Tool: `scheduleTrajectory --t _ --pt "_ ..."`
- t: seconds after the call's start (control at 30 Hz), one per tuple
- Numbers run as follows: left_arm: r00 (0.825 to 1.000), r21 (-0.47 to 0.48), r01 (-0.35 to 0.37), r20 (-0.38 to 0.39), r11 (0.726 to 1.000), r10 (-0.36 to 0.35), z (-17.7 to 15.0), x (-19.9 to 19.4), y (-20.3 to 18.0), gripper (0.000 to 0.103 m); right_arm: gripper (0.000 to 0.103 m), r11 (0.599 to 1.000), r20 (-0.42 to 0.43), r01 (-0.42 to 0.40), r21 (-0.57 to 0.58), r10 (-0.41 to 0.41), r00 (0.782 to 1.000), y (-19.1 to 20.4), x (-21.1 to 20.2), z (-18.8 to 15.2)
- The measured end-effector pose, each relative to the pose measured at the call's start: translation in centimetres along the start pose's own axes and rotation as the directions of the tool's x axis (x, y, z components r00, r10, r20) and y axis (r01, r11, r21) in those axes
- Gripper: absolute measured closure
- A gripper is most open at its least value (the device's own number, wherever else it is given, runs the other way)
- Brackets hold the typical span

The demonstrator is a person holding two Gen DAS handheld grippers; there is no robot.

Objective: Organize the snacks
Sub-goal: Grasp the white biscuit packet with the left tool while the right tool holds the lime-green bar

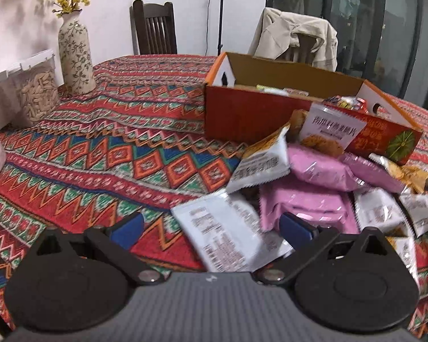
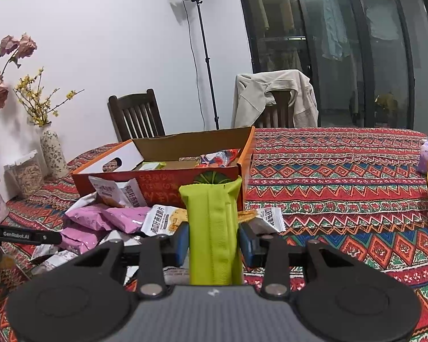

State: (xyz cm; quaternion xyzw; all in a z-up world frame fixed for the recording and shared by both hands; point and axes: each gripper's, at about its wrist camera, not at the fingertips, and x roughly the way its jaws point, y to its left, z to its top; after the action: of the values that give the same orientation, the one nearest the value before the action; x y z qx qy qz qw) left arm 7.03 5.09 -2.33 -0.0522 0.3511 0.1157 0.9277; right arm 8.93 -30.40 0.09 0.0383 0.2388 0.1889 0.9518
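**Green bar gripped on the right, left jaws wide over the pile**

While your right gripper (image 2: 211,242) pinches the green snack bar (image 2: 212,228) between its blue pads, the bar stands upright in the right wrist view, its top edge overlapping the front wall of the orange cardboard box (image 2: 157,188) at twelve o'clock. The jaws are closed down to the bar's width, one pad touching each long side.

Your left gripper (image 1: 211,228) has its jaws spread wide and holds nothing. Between its blue fingertips (image 1: 128,229) lies a white packet (image 1: 228,228), printed side up and blurred, resting on the patterned tablecloth (image 1: 100,148). Whether either pad touches it, you cannot tell.

From the left wrist view, the snack pile sits from twelve to three o'clock: pink packets (image 1: 316,171) heaped in the middle, more white packets around them, and a white cracker packet (image 1: 328,131) leaning against the box's near wall. The box is open-topped, with a few wrapped items showing inside.

At ten o'clock in that view stand a floral vase (image 1: 75,54) with yellow blossoms and a clear container (image 1: 34,94) of pale sticks just beside it. Two dark chairs stand behind the table, one draped with a beige jacket (image 1: 296,34). In the right wrist view a light stand (image 2: 205,65) rises at twelve o'clock by the wall.
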Motion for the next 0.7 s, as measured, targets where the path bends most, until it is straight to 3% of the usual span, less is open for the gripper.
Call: scheduleTrajectory --t 0.4,0.57,0.7 --pt "0.993 -0.014 -0.118 -0.003 0.993 0.118 -0.1 -0.4 2.7 0.000 0.067 1.000 -0.007 0.015 -0.001 -0.015 1.000 0.4 -0.4 -0.4" --pt "0.997 -0.028 -0.073 0.019 0.997 0.074 0.5 -0.3 2.6 0.000 0.066 1.000 -0.007 0.018 -0.002 -0.018 1.000 0.6 -0.3 -0.3" --pt "0.997 -0.007 -0.083 -0.001 0.997 0.083 0.7 1.2 1.5 0.000 0.066 1.000 -0.011 0.022 -0.005 -0.022 1.000 0.9 -0.2 -0.3"
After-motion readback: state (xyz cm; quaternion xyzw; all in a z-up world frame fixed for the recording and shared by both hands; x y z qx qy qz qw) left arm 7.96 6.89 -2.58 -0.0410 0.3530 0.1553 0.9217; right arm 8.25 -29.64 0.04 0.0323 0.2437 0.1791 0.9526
